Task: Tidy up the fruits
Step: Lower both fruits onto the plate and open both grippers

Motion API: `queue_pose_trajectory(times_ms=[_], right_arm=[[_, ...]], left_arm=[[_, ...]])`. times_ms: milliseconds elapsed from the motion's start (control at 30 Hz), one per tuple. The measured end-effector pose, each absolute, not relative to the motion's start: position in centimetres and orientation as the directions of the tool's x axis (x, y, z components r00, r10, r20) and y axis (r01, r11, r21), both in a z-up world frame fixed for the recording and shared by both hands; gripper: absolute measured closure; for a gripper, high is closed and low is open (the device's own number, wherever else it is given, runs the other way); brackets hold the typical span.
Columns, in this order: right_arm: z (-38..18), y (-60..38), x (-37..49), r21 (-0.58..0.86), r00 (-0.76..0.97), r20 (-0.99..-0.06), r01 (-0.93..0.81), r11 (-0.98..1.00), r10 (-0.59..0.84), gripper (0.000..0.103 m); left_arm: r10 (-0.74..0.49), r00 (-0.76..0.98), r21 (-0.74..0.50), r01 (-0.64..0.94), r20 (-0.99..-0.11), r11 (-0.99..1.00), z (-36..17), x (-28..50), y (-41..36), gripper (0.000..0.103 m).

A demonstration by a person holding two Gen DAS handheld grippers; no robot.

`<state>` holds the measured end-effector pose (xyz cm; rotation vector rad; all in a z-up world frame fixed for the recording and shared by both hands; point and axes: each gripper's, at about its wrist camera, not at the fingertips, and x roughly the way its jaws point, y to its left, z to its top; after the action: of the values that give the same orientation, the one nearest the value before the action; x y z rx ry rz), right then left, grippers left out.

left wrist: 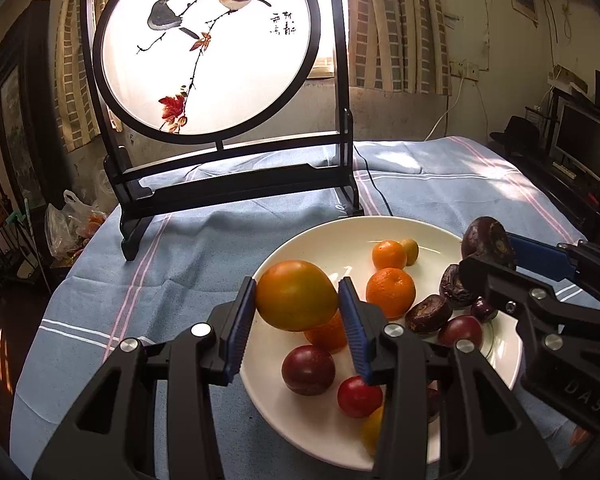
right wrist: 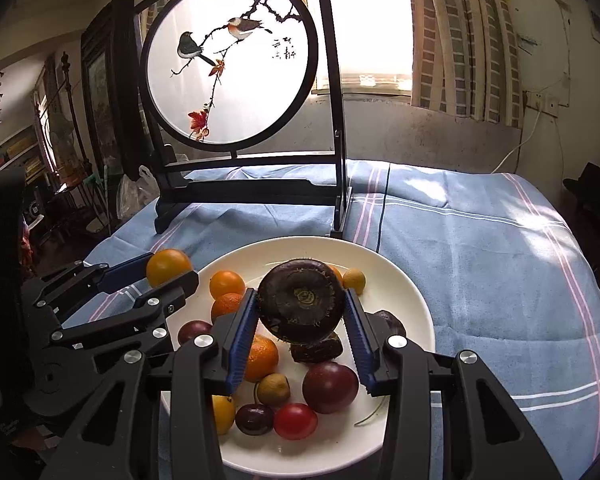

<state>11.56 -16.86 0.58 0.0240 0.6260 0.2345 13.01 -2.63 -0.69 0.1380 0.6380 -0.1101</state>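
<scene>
left tool (left wrist: 296, 300) grips smooth, soft tomato (left wrist: 296, 295) mid-frame | right tool (right wrist: 300, 312) grips firm dark fruit (right wrist: 300, 305) by its sides

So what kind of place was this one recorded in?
Most likely a lived-in home room, not a lab. A cloth-covered table holds a plate of fruit and a decorative bird-painting screen; curtains hang at the window, and a monitor sits on a side stand.

text: we read "DAS" on the right tongs' body (left wrist: 584, 394) | round bird screen (left wrist: 206, 46): brushed characters, not legible to us
</scene>
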Motion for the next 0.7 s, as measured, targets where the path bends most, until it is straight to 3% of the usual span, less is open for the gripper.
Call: queue_pose_trajectory(times_ms=[700], right_arm=[[-1.0,-16.4,13.6,0.078,0.786,-0.588,-0.179,0.981,0.19,0.059]], left_arm=[[0.001,0.792,0.16,0.122,-0.61,0.98,-2.5,13.8,-3.3,0.061]])
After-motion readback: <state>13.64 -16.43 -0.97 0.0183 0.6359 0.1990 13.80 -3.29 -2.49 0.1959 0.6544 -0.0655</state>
